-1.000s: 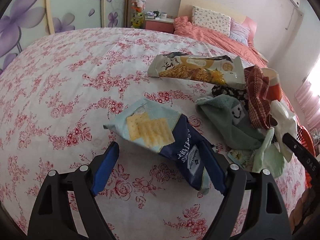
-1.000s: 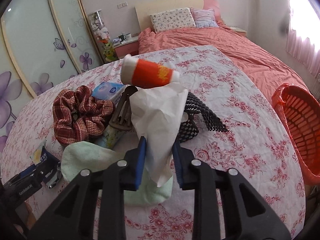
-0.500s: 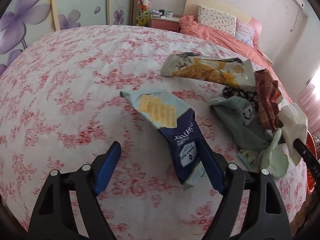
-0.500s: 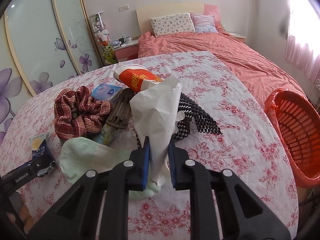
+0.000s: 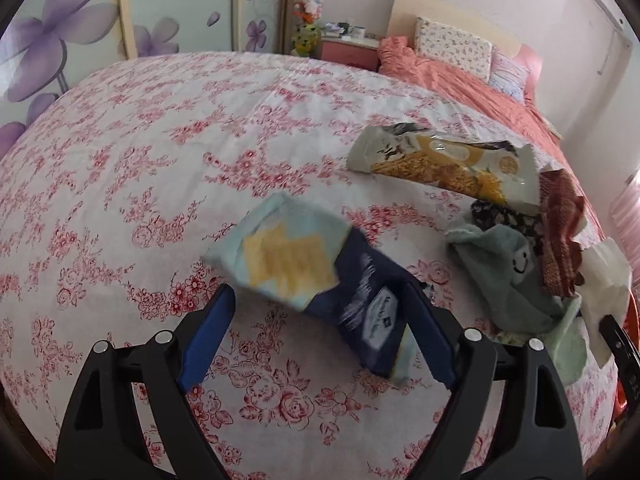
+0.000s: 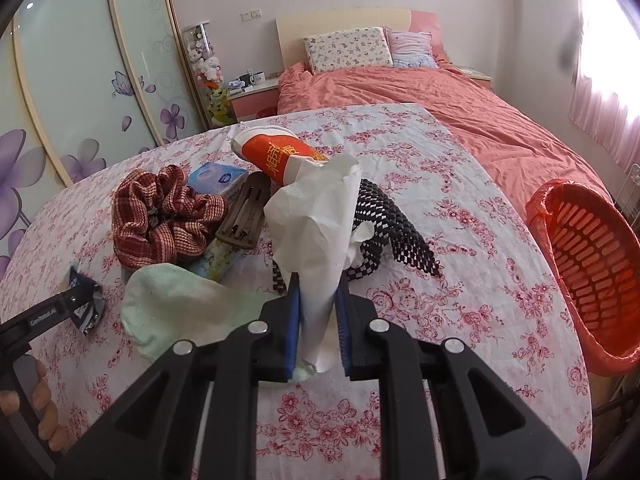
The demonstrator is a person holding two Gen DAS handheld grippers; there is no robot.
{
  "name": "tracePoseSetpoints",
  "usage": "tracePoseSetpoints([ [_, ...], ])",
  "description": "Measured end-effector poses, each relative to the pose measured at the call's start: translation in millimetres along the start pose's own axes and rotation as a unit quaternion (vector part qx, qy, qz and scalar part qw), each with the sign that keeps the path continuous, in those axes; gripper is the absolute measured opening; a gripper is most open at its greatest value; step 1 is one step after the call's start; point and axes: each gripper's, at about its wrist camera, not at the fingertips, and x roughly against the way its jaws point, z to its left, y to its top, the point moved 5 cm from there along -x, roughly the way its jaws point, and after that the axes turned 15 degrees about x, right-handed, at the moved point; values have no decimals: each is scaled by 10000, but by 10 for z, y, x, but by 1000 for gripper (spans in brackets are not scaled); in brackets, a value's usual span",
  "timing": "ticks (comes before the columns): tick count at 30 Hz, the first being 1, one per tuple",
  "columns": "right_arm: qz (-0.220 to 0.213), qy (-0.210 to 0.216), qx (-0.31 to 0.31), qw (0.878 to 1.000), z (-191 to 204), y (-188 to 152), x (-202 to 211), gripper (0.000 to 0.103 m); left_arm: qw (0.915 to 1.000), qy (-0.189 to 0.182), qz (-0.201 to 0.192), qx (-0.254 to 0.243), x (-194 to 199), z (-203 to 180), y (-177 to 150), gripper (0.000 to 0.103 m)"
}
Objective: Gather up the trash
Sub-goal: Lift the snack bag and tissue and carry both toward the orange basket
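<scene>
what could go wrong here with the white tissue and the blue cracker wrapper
The crumpled white tissue is pinched only at its lower end by the right gripper, so it may slip out before reaching the orange plastic basket. The blue cracker wrapper sits against one pad of the wide-open left gripper; closing may push it aside.

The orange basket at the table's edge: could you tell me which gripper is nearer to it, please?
Right. The right gripper, clamped on the white tissue, has the orange basket just off to its right; the left gripper, at the cracker wrapper, is across the clutter.
</scene>
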Motion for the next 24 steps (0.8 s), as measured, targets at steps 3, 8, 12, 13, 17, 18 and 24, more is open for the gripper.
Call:
tracePoseSetpoints([
  [3,-25,33,-8,10000,0,3,13,14,9999,-104,-77,34,4,28,24,56],
  [8,-102,64,-68,9999,-29,-1,69,12,9982,-593,-9,33,50,66,68,13],
  [12,-181,41,-29,9998,-37,9,148,11,9971,-702,-242,-192,170,10,84,6],
  [13,-202,39,-22,9998,-39,11,163,10,9966,-715,-318,-270,215,-13,85,6],
  [17,-296,1,-19,9996,-72,30,260,9,9951,-714,-508,-464,329,-89,96,5],
  [18,-312,1,-30,9995,-84,32,283,9,9950,-728,-510,-463,342,-93,100,5],
  [24,-557,24,-92,9984,-192,70,518,8,9927,-860,-620,-576,569,-210,95,5],
])
